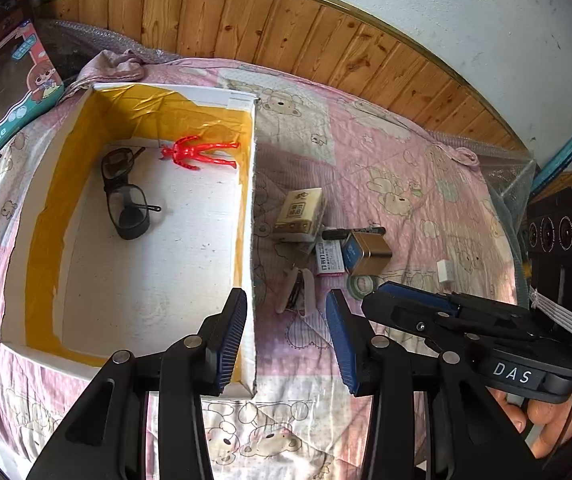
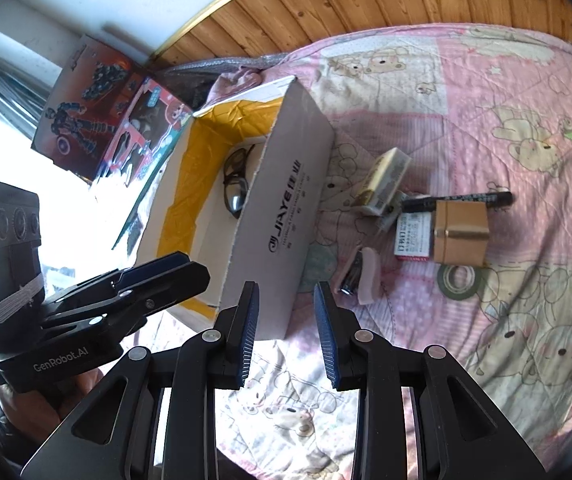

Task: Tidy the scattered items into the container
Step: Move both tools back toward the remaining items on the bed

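Note:
A white cardboard box [image 1: 251,200] lined with yellow tape lies on the pink quilt; inside are a red toy figure [image 1: 199,152] and dark glasses [image 1: 123,192]. To its right lie a beige pack [image 1: 300,212], a black pen [image 1: 352,233], a gold tin [image 1: 366,252], a small printed card [image 1: 329,262], a tape roll [image 1: 360,284], a pink clip [image 1: 300,292] and a white block [image 1: 446,272]. My left gripper [image 1: 286,332] hovers open over the box's near right corner. My right gripper [image 2: 286,304] is open, empty, near the box's outer wall [image 2: 286,200], just short of the clip [image 2: 360,276].
Toy cartons [image 2: 81,116] lean at the far left beside the box. A wooden headboard [image 1: 286,28] runs behind the bed. The bear-print quilt [image 2: 506,80] stretches right. A hand [image 1: 542,420] holds the right gripper's handle.

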